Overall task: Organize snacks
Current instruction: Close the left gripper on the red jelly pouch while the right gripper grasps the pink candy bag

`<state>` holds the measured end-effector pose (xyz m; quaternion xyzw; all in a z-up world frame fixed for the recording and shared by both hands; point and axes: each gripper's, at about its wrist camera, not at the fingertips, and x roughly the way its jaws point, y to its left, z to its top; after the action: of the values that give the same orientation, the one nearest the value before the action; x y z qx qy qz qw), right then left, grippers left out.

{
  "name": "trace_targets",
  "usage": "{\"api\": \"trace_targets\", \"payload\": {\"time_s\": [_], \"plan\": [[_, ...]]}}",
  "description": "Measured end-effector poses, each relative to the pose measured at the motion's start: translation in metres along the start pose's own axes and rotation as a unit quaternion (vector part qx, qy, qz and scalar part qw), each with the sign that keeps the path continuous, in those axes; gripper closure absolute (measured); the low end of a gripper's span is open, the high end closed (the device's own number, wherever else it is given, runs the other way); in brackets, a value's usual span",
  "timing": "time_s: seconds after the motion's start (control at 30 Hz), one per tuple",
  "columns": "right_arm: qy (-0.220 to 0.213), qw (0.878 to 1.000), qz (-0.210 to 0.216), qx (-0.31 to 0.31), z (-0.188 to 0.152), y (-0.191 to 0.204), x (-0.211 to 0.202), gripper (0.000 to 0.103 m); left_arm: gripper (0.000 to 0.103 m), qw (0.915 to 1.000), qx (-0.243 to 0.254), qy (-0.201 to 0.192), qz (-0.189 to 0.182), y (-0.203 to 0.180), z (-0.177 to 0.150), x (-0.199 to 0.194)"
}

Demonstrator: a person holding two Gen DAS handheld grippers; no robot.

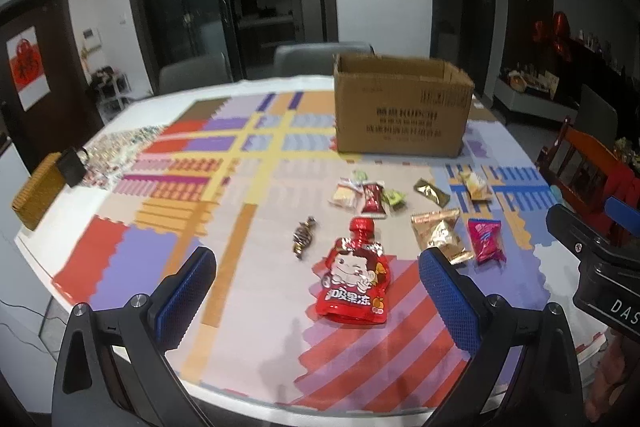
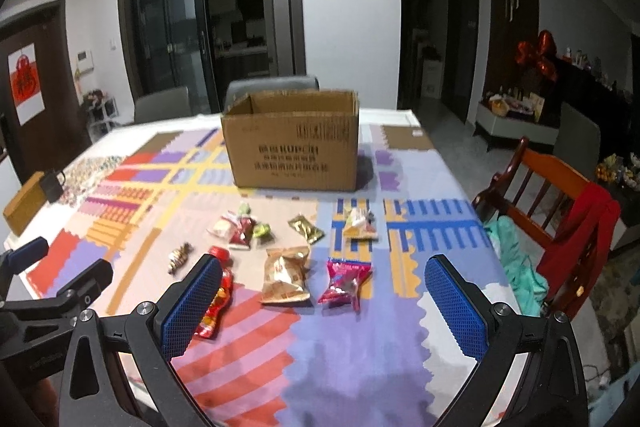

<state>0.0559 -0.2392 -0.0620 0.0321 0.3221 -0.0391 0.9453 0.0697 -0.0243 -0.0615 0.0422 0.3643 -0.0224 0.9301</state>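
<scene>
An open cardboard box (image 1: 404,107) (image 2: 294,147) stands at the far side of the table. Several snacks lie in front of it: a red jelly pouch (image 1: 354,275) (image 2: 216,291), a tan packet (image 1: 440,233) (image 2: 286,275), a pink packet (image 1: 486,241) (image 2: 346,283), a twisted candy (image 1: 304,237) (image 2: 180,257), and small wrapped sweets (image 1: 366,195) (image 2: 240,231). My left gripper (image 1: 320,287) is open above the near table edge, the pouch between its fingers' line. My right gripper (image 2: 324,303) is open and empty, near the tan and pink packets.
A colourful patterned mat (image 1: 240,167) covers the table. A woven box (image 1: 38,195) with a black item sits at the left edge. A wooden chair (image 2: 552,199) with red and teal cloth stands at the right. Grey chairs (image 2: 272,91) stand behind the table.
</scene>
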Motion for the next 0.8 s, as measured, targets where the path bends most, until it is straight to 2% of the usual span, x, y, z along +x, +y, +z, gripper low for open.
{"api": "trace_targets", "payload": {"time_s": [0.27, 0.8], "plan": [[0.036, 0.999, -0.011, 0.000, -0.006, -0.007, 0.047, 0.000, 0.000, 0.9990, 0.027, 0.031, -0.018, -0.016, -0.007, 0.049], [0.092, 0.995, -0.037, -0.005, -0.018, -0.020, 0.120, 0.001, 0.001, 0.9953, 0.034, 0.083, -0.037, -0.034, -0.029, 0.121]]}}
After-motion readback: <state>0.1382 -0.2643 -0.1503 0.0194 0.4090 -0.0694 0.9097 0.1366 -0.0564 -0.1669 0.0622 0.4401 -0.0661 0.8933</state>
